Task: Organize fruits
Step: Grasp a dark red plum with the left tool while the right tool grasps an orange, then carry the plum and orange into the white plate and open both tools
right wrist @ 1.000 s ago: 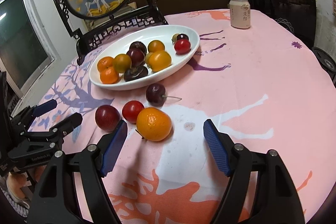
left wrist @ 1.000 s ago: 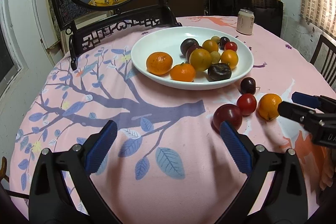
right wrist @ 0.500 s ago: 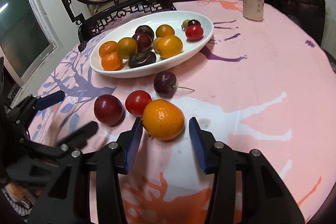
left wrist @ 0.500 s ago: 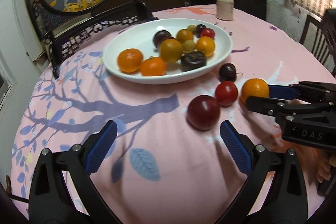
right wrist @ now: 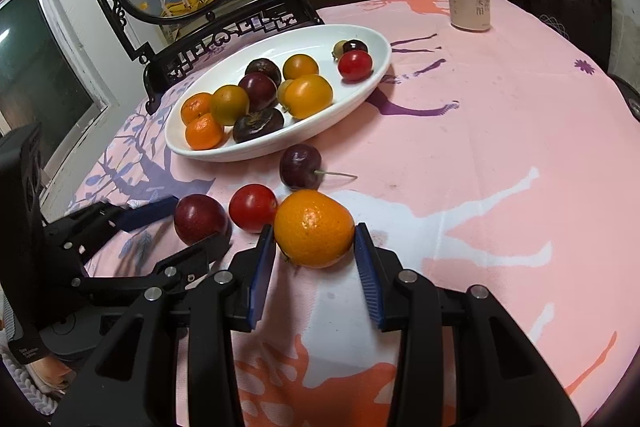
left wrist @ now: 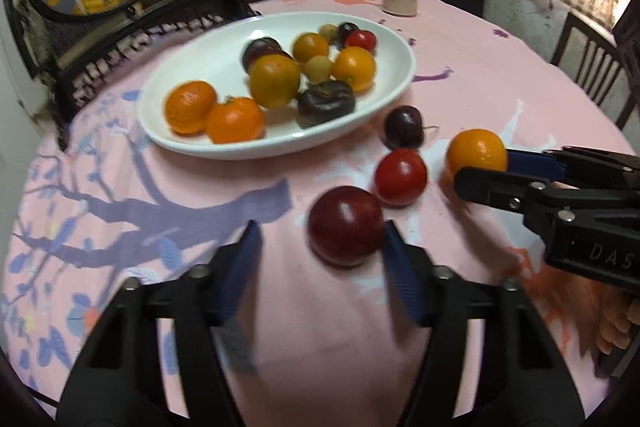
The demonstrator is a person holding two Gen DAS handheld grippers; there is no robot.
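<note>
Right gripper (right wrist: 315, 247) closing, pads pressing an orange (right wrist: 314, 228) on the pink tablecloth (right wrist: 500, 131). Left gripper (left wrist: 320, 247) closing around a dark red plum (left wrist: 346, 225), not yet gripped, near the white plate (left wrist: 400, 83).

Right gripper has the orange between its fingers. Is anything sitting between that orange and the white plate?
Yes. The dark cherry lies on the cloth directly between the orange and the near rim of the white plate, its stem pointing right. The red tomato sits just left of the orange. Lifting over them looks safer than sliding.
</note>
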